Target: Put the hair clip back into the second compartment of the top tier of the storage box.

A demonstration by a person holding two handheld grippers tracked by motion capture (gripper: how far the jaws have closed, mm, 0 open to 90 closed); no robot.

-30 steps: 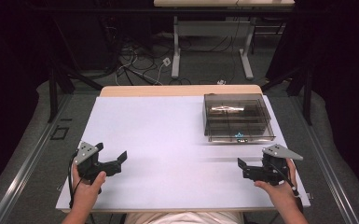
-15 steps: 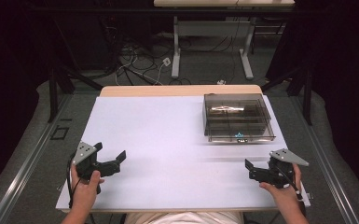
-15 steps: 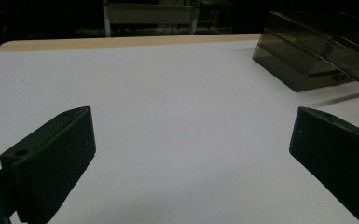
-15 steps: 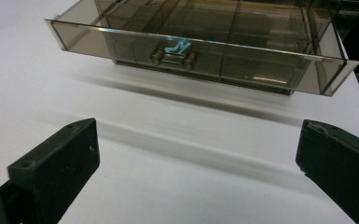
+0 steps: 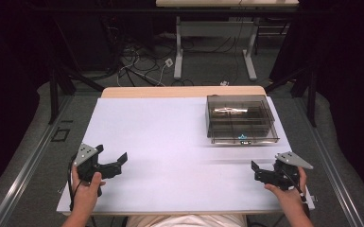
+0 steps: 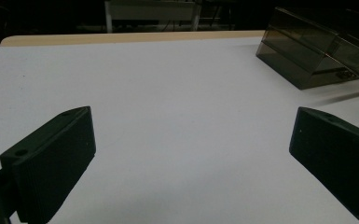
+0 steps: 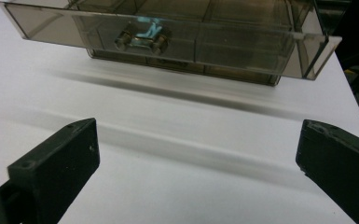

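1. Smoky translucent plastic box (image 5: 240,118), rectangular and hard-edged, set on the far right part of the white table sheet (image 5: 170,137); its drawer (image 5: 244,137) pulled partly out toward the near side.
2. Small shiny metal knob (image 7: 142,39) fixed at the middle of the drawer's clear front panel (a bluish glint on it).
3. Thin dividers visible through the tinted walls, splitting the inside into compartments.
4. Left gripper (image 5: 116,163) held over the near left of the sheet, matte black blocky jaws spread wide, nothing between them, well apart from the box.
5. Right gripper (image 5: 255,171) near the front right edge, jaws likewise gaping and empty, facing the drawer front from short of it, not touching.
6. Sheet smooth, flat, matte; bare wood strip (image 5: 179,91) along the far table edge.
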